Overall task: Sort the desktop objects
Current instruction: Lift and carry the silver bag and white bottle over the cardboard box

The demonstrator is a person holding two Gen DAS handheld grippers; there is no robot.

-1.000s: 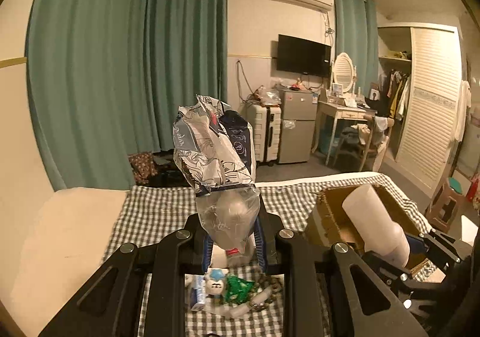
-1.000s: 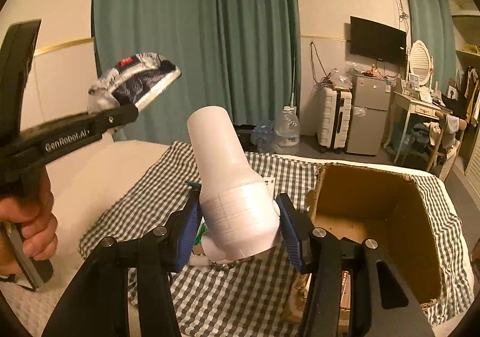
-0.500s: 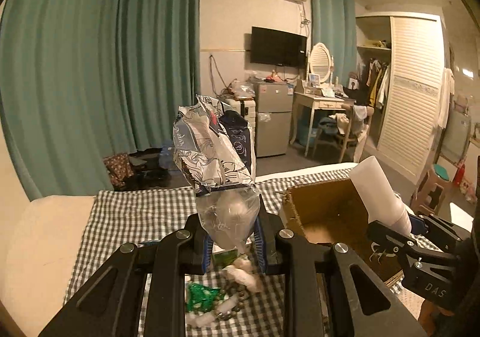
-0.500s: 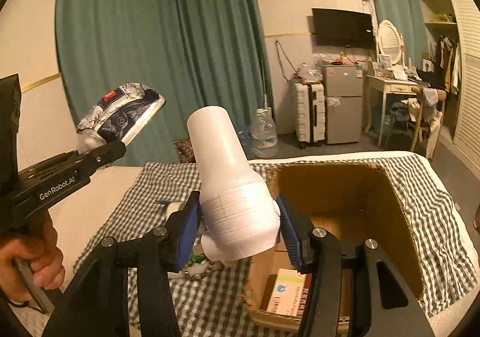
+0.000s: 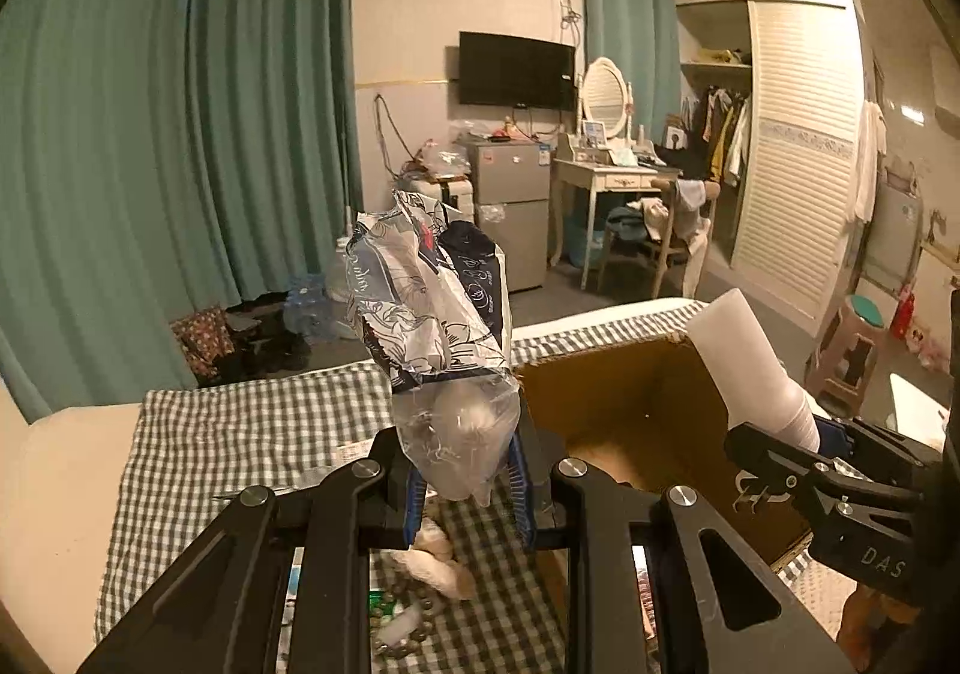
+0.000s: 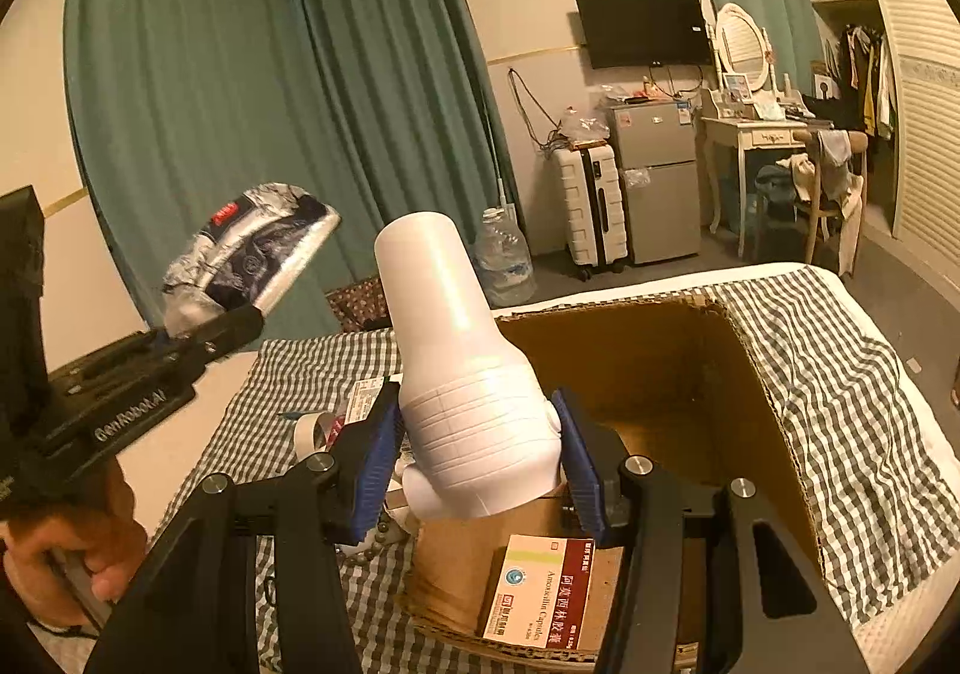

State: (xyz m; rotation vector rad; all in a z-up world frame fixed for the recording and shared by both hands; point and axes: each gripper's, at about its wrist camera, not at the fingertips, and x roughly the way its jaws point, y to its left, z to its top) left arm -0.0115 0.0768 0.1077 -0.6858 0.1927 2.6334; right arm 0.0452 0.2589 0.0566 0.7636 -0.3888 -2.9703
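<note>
My left gripper (image 5: pixel 465 485) is shut on a crumpled plastic bag (image 5: pixel 429 308) printed in white and navy, held upright above the checked cloth; it also shows in the right wrist view (image 6: pixel 252 254). My right gripper (image 6: pixel 477 467) is shut on a white plastic bottle (image 6: pixel 459 362) and holds it over the near edge of an open cardboard box (image 6: pixel 762 368). The bottle also shows in the left wrist view (image 5: pixel 750 362), next to the box (image 5: pixel 630 392). A medicine carton (image 6: pixel 537 590) lies in the box.
A checked cloth (image 5: pixel 240 434) covers the surface. Small loose items lie on it below my left gripper: a bead bracelet (image 5: pixel 408 626), white scraps (image 5: pixel 438 560), a green wrapper (image 5: pixel 381 605). A roll of tape (image 6: pixel 312 428) and papers lie left of the box.
Both grippers have moved right with their loads. The box now sits under the bottle, and the medicine carton inside it has come into view.
</note>
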